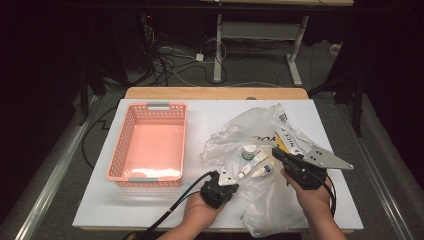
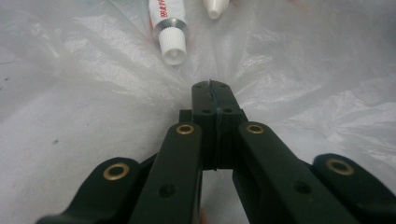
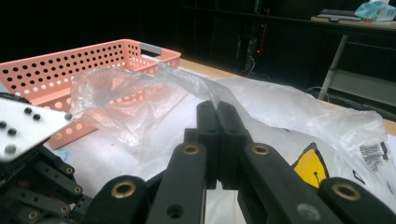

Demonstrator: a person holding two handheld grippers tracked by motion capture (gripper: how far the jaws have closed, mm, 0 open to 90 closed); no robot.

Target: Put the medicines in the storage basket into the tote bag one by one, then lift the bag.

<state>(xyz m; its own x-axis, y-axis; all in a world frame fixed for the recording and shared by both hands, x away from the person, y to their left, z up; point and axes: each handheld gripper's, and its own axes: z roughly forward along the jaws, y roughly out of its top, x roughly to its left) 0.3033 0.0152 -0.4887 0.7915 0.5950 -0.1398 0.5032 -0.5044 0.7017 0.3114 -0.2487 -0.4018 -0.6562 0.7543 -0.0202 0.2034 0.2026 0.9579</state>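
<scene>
Plastic bag (image 1: 260, 145), one of it, clear and crumpled, sprawls over the right half of my white table (image 1: 100, 200), printed with black lettering and a yellow patch. My left gripper (image 1: 223, 181) has its jaws pressed together on a fold of the film at the bag's near edge. My right gripper (image 1: 276, 153) also has its jaws closed, pinching a raised ridge of the film and lifting it. Between the two I count three small items under the plastic: two tubes (image 1: 250, 166) lying side by side and one small bottle (image 1: 248, 151) with a white cap. One pink perforated basket (image 1: 148, 145) stands well to the left.
</scene>
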